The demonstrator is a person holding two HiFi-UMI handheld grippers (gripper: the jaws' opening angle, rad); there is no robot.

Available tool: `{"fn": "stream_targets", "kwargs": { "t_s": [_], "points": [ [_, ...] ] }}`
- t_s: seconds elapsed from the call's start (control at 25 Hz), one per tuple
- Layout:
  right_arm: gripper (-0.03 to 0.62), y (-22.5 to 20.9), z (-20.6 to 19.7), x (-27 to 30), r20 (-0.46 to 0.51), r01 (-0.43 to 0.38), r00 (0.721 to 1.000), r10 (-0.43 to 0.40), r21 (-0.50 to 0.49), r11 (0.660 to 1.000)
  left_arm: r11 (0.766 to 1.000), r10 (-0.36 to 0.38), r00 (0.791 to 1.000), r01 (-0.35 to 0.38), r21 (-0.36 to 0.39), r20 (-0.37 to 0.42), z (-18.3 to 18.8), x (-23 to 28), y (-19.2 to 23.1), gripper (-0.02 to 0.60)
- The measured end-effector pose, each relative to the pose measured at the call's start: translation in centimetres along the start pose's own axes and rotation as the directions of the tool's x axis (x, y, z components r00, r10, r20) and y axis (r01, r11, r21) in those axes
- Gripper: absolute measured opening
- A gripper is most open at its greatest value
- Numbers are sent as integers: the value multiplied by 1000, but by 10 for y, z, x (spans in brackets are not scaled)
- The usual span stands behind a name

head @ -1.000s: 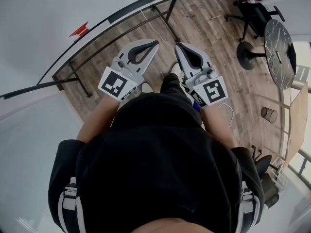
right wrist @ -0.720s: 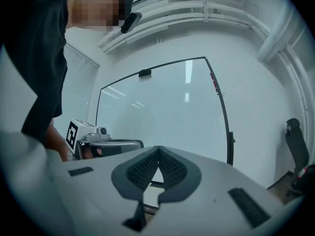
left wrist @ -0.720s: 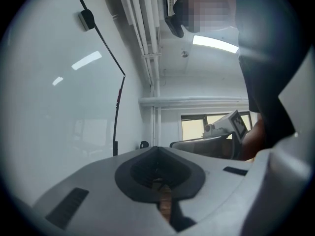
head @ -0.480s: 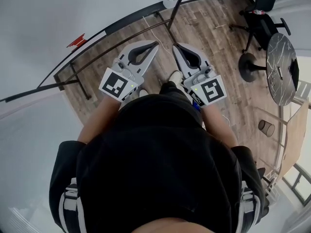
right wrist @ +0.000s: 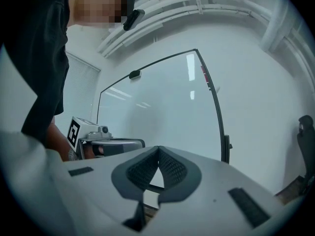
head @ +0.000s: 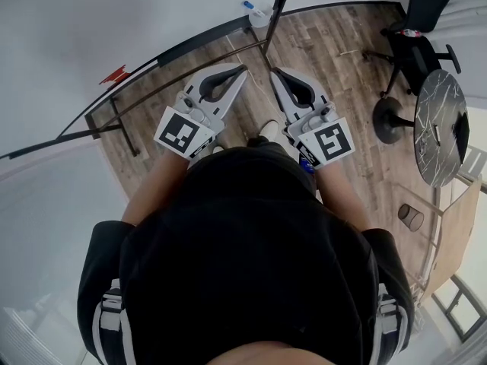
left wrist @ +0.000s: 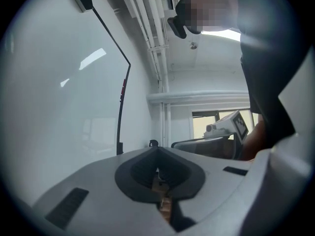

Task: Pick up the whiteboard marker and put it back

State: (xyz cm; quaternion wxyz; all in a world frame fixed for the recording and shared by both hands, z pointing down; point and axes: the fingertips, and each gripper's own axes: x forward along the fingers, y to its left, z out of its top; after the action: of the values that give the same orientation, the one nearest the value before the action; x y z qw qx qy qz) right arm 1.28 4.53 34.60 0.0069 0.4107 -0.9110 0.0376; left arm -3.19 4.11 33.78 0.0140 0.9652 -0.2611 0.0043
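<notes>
**Both claws empty, marker not yet in reach**

The person stands on the wooden floor (head: pixel 335 44) facing the whiteboard (head: pixel 76 36); the left claw (head: pixel 243 68) and the right claw (head: pixel 274 73) are held out level, side by side and close together. Each gripper view shows the pads pressed together at the tips with nothing pinched; only board and wall show past them.

By my reading this is the approach, before any pick-up; the whiteboard marker is in neither claw. A small white-and-blue thing (head: pixel 253 9) lies at the far end of the board's lower rail, just left of the black upright; it may be the marker, but it is too small to say. A small red thing (head: pixel 116 73) sits on the board's frame further left; what it is I cannot tell.

The next move, as I judge it, calls for closing on that rail, spreading one claw, and lining its pads across the marker's barrel; a slim round barrel can roll or slip if taken off-centre.

As for containers, one brown cylindrical bin (head: pixel 411 217) stands on the floor at the near right, well apart from the board; its inside cannot be made out. A dark round desk (head: pixel 441 97) stands at the right, with a chair (head: pixel 415 40) beyond it, farther off; neither has any part in the task.
</notes>
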Motion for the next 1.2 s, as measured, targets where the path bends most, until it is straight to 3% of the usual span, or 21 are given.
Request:
{"fn": "stream_targets", "kwargs": {
  "t_s": [0.68,1.2],
  "points": [
    [2,-106,-6,-17,6,-83,997,83,26,996,992,125,992,-125,6,-29,-4,92,3,3],
    [2,-133,-23,32,-30,-107,994,108,32,994,987,161,986,-161,-3,-48,-20,106,55,3]
  ]
}}
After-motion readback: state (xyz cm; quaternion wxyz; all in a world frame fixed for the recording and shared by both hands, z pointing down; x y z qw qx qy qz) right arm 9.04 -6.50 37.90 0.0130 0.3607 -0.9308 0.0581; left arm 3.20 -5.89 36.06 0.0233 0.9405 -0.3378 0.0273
